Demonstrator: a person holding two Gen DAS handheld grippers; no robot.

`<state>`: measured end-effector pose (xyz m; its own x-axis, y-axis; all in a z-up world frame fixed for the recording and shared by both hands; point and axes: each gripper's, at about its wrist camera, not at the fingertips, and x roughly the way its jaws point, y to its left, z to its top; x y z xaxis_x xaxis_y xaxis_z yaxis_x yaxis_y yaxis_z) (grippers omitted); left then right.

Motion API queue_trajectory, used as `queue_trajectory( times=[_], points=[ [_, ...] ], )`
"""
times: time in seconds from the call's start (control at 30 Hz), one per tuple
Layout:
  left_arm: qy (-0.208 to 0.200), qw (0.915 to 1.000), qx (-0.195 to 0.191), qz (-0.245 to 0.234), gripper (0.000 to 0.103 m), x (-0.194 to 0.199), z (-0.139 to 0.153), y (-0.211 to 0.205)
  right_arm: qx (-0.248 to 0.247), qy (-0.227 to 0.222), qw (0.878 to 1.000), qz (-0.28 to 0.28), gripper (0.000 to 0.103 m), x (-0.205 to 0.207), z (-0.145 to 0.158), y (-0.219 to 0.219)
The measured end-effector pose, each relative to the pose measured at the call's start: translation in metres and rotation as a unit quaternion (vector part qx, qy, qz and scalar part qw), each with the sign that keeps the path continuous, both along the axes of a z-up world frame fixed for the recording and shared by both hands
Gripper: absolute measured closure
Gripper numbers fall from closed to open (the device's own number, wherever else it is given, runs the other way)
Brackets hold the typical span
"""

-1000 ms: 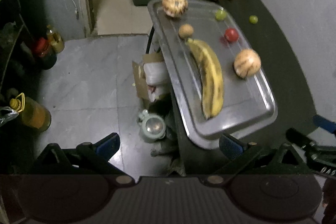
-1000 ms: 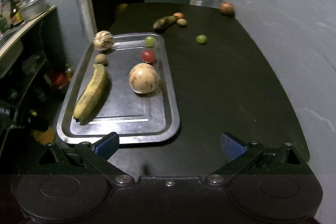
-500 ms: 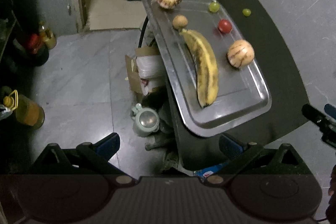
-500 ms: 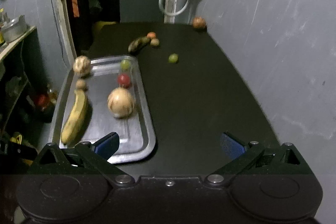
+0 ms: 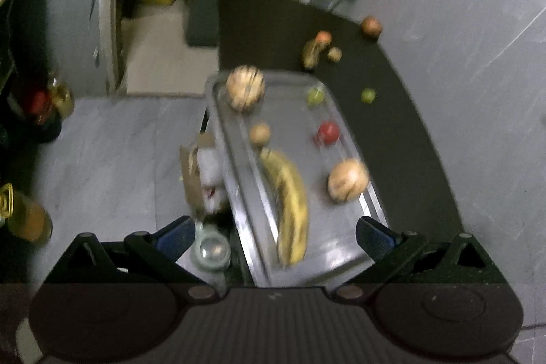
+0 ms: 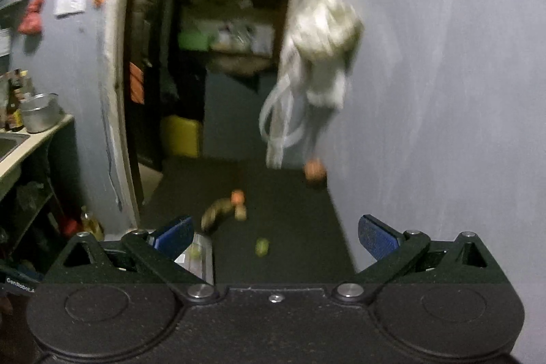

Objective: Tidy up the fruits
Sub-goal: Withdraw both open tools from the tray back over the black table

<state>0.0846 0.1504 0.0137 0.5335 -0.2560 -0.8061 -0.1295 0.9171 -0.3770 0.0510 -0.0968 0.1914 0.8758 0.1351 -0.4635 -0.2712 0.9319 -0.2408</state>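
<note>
A steel tray (image 5: 341, 248) lies on the black table (image 5: 402, 139). On it are a yellow banana (image 5: 288, 203), two striped round melons (image 5: 348, 181) (image 5: 245, 87), a red fruit (image 5: 328, 132), a small brown fruit (image 5: 260, 133) and a green fruit (image 5: 315, 95). Loose on the table are a green fruit (image 5: 368, 96), a dark long fruit (image 5: 310, 53) and an apple (image 5: 372, 26). My left gripper (image 5: 273, 232) is open and empty above the tray's near end. My right gripper (image 6: 274, 232) is open and empty, tilted up; it sees the tray corner (image 6: 201, 256), the green fruit (image 6: 262, 247), the dark fruit (image 6: 218, 214) and the apple (image 6: 314, 171).
A grey wall (image 6: 443, 91) bounds the table's right side. A white hose and cloth (image 6: 317, 63) hang at the far end. A doorway (image 6: 211, 40) opens behind. On the floor left of the table are a carton (image 5: 201, 179), a kettle (image 5: 211, 249) and bottles (image 5: 24, 214).
Both views have tilted upward. The right gripper has swung up so most of the tray has dropped out of sight. The left gripper has moved in over the tray's near end. The fruits have not moved.
</note>
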Motion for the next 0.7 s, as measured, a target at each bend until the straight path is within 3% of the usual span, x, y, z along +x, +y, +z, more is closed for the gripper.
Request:
queue_trajectory(
  times=[0.2,0.33,0.5,0.6,0.7],
  points=[
    [-0.071,0.9970,0.021,0.022,0.001,0.026,0.046,0.018,-0.037,-0.053,0.995,0.075,0.001,0.047,0.071,0.009],
    [-0.103,0.9934,0.038,0.036,0.001,0.041,0.070,0.031,-0.051,-0.070,0.989,0.119,0.001,0.077,0.089,0.012],
    [-0.116,0.9903,0.065,0.041,0.001,0.063,0.083,0.039,-0.052,-0.058,0.983,0.168,0.001,0.118,0.079,0.012],
    [-0.117,0.9893,0.081,0.035,0.001,0.078,0.086,0.040,-0.070,-0.060,0.981,0.170,0.001,0.145,0.054,0.013],
    [-0.118,0.9884,0.093,0.024,0.001,0.099,0.085,0.036,-0.051,-0.047,0.984,0.164,0.001,0.177,0.021,0.007]
  ],
)
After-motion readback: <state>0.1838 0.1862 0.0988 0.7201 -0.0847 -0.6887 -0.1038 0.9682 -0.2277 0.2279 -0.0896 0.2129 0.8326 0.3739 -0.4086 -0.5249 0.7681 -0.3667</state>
